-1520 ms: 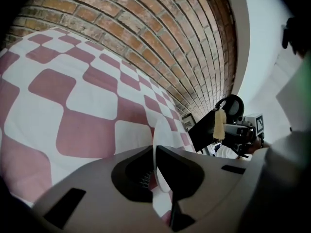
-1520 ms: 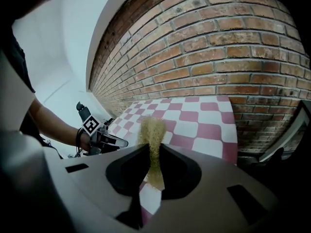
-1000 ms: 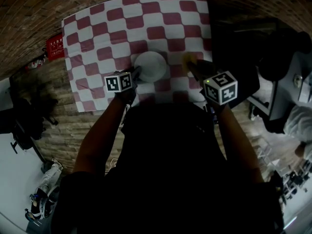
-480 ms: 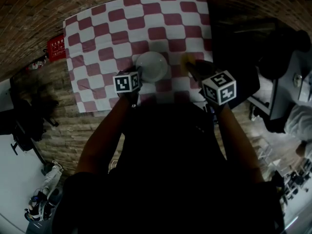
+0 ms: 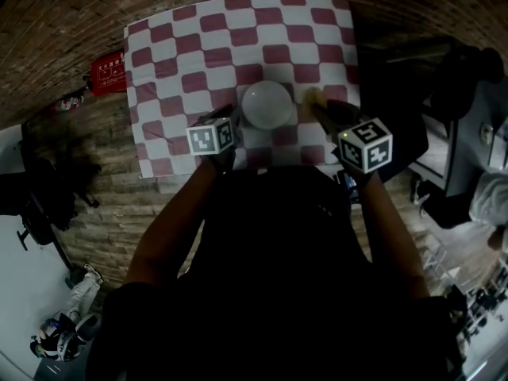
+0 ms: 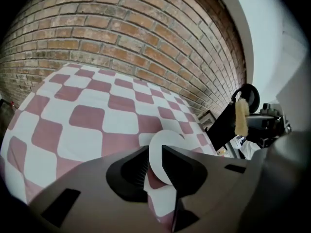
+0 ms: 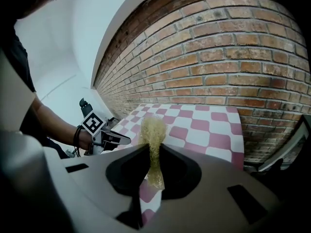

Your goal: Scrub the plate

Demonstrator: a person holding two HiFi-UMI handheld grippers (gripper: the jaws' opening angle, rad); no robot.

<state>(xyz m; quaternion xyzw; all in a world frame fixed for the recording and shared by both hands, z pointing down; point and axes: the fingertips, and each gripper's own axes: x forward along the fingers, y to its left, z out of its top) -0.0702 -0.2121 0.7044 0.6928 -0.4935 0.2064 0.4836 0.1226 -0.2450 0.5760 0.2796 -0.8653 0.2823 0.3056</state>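
Left hand-held gripper (image 6: 154,154), jaws just narrowed, pinches the white plate (image 5: 266,104) by its rim, seemingly above the checkered worktop (image 5: 159,54). Stiff, slick, breakable; a rim grip suits. Right hand-held gripper (image 7: 154,154) clamps a soft scrubber (image 7: 153,129).

Table (image 5: 140,125) beside a brick wall (image 5: 71,22), fully covered by a red-and-white checked cloth (image 5: 208,48).

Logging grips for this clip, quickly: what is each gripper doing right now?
Left gripper: closed on the plate rim, jaws just tightened.
Right gripper: closed on the yellow scrubber.
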